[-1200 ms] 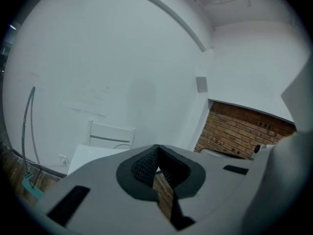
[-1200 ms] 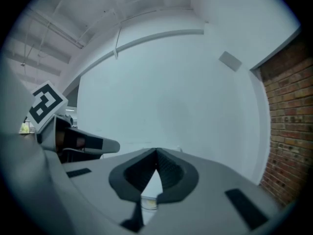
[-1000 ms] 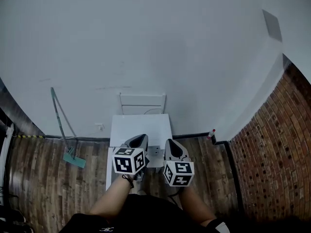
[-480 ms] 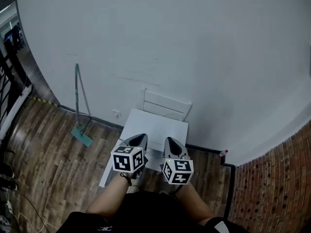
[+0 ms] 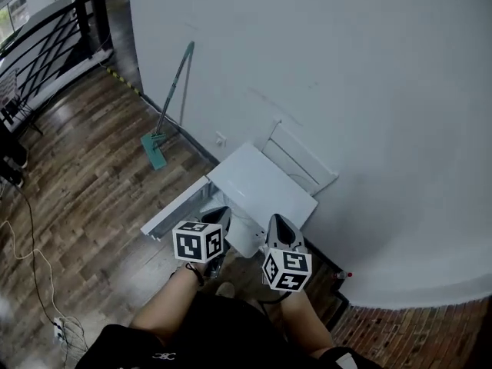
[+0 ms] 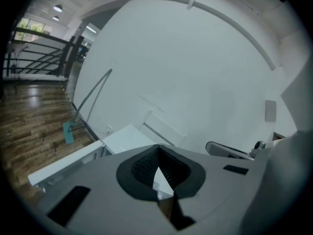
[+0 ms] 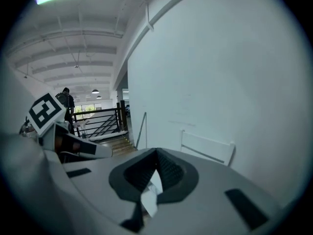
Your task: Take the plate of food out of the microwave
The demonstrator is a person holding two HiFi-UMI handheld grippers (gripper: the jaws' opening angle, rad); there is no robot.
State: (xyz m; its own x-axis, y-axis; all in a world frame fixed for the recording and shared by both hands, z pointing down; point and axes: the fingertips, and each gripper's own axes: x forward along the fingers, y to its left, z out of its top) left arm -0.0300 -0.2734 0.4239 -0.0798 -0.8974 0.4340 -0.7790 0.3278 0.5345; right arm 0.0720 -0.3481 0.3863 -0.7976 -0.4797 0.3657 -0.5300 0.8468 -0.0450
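Plain white wall [image 5: 346, 68], white flat surface [image 5: 261, 187], brown wood-grain plank floor [image 5: 77, 183], teal mop head [image 5: 153, 151], red brick paving [image 5: 400, 340]. Grey left hand-held gripper [image 5: 221, 211] and grey right hand-held gripper [image 5: 276, 221] carry black-and-white square-patterned cubes.

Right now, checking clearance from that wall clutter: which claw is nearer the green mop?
Left. The left claw is down-right of the mop in the head view; the right claw lies farther right, beyond the left one.

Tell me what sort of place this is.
Probably a bare loft or workshop-style indoor space rather than a fitted kitchen. It has a plank wood floor, a black metal railing at the far left, and a mop leaning on a plain white wall.
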